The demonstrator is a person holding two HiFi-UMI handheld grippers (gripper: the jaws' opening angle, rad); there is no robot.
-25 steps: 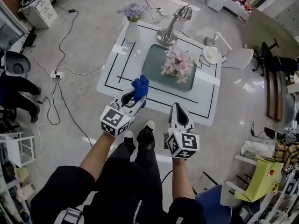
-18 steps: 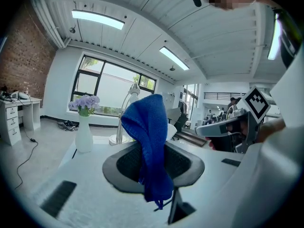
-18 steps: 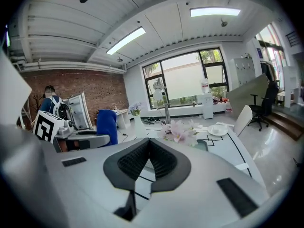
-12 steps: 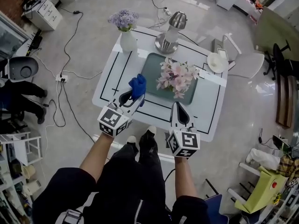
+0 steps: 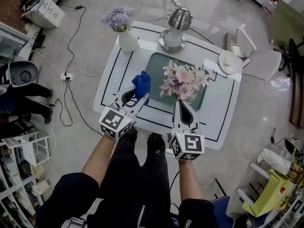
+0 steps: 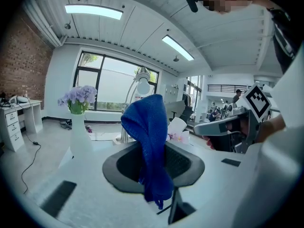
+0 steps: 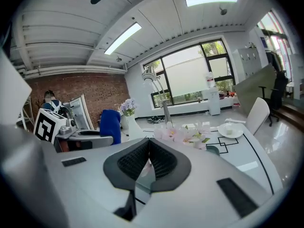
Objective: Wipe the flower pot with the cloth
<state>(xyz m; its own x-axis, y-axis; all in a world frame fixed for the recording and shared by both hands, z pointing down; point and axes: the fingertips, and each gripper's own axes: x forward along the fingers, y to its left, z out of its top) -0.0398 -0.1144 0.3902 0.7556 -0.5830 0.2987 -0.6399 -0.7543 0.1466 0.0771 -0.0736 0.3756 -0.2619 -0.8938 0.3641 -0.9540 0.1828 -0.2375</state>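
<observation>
Your left gripper (image 5: pixel 140 98) is clamped on the crumpled blue cloth (image 5: pixel 141 83). Your right gripper (image 5: pixel 181 104) has its jaws together, empty. The pink-flowered pot (image 5: pixel 183 81) stands just beyond it, on the grey-green rectangular tray (image 5: pixel 156 65).

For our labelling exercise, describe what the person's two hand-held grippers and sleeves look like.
The left hand-held gripper and right hand-held gripper are both white, tapering to dark ribbed pads. Each has a cube of black-and-white square markers at the back. The sleeves are black, leaving the forearms bare.
</observation>
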